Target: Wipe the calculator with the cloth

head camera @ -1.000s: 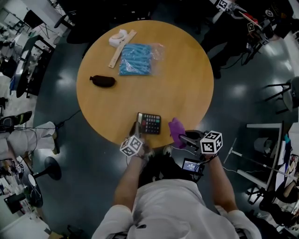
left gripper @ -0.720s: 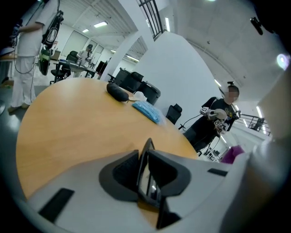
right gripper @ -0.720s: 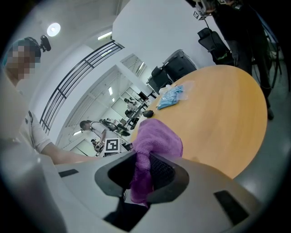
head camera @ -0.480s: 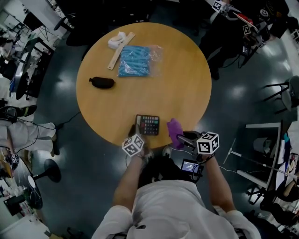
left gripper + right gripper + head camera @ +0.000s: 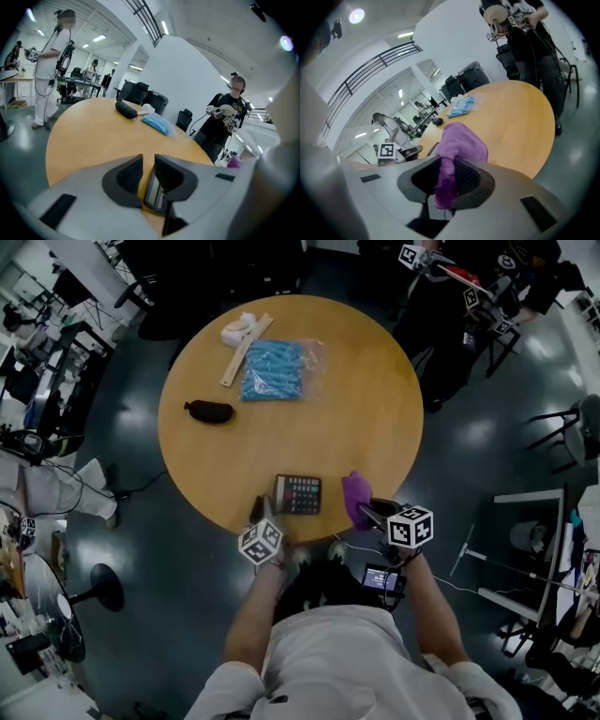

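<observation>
At the left of the round wooden tabletop [image 5: 356, 409] a black pouch [image 5: 210, 412] is seen lying on its own. Toward the far edge, a pale wooden strip [image 5: 246, 343] is laid at a slant, with a white object [image 5: 239, 326] touching its far end. Just beside the strip lies a clear bag of blue items [image 5: 274, 371].

At the near edge, the left tool [image 5: 261, 511] is held low over the rim, just to the left of the calculator [image 5: 298, 494]. Its jaws have just been opening and are parted by a narrow gap. In the left gripper view the calculator's edge is seen through that gap, and it is not pressed by the pads.

The calculator lies flat on the tabletop near the person, keys up, between the two tools. To its right, and apart from it, the purple cloth [image 5: 354, 498] is bunched up. The cloth is clamped in the right tool [image 5: 449, 176], whose jaws are closed on a fold of it. The rest of the cloth is heaped above the jaw tips, over the tabletop's near edge.
</observation>
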{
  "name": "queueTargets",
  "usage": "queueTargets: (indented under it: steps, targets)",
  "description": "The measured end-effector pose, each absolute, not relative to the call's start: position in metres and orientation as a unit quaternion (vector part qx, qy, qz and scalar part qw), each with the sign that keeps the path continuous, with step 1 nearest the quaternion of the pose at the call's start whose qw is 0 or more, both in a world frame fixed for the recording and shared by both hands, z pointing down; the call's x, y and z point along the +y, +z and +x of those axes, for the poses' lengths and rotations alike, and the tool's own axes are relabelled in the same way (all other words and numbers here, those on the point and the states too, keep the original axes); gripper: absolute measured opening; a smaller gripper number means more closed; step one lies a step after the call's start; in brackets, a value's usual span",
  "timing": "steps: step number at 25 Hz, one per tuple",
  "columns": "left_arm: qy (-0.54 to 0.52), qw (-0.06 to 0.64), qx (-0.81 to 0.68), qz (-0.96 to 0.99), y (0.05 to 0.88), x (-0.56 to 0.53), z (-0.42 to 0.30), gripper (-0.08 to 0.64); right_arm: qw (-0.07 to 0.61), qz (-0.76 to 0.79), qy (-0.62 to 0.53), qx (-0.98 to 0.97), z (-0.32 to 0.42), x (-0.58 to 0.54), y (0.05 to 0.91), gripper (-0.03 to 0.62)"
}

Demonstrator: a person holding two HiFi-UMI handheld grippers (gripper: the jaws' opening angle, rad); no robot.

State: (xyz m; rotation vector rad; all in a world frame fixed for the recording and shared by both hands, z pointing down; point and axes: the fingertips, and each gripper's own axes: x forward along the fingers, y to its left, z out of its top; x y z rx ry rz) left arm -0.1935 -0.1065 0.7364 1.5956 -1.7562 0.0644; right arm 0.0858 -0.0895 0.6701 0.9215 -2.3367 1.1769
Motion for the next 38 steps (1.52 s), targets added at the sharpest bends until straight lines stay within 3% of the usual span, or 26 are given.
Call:
queueTargets:
  steps: [4, 10, 19, 24, 30, 33, 38]
  targets:
    - [0.004, 0.326, -0.680, 0.657, 0.687, -0.093, -0.191, 0.011, 0.233, 0.378, 0.359, -0.821, 0.092, -0.115, 0.680, 0.086]
    - [-0.013, 0.289, -0.649, 0.704, 0.623, -0.054, -0.173, 0.008, 0.323, 0.422, 0.322, -0.783, 0.099, -0.145, 0.726, 0.086]
    - [0.000, 0.286, -0.645, 0.709, 0.609, -0.021, -0.177, 0.008, 0.400, 0.419, 0.337, -0.742, 0.080, -0.143, 0.786, 0.086]
    - [0.003, 0.277, -0.641, 0.716, 0.604, -0.017, -0.182, 0.008, 0.401, 0.419, 0.338, -0.741, 0.068, -0.137, 0.795, 0.106]
    - [0.001, 0.263, -0.627, 0.733, 0.594, -0.021, -0.176, 0.008, 0.374, 0.425, 0.330, -0.756, 0.061, -0.134, 0.774, 0.187]
    - [-0.004, 0.254, -0.619, 0.744, 0.586, -0.024, -0.169, 0.008, 0.361, 0.436, 0.316, -0.762, 0.064, -0.133, 0.754, 0.189]
    - [-0.012, 0.224, -0.603, 0.766, 0.559, -0.033, -0.158, 0.008, 0.277, 0.465, 0.272, -0.796, 0.067, -0.129, 0.674, 0.178]
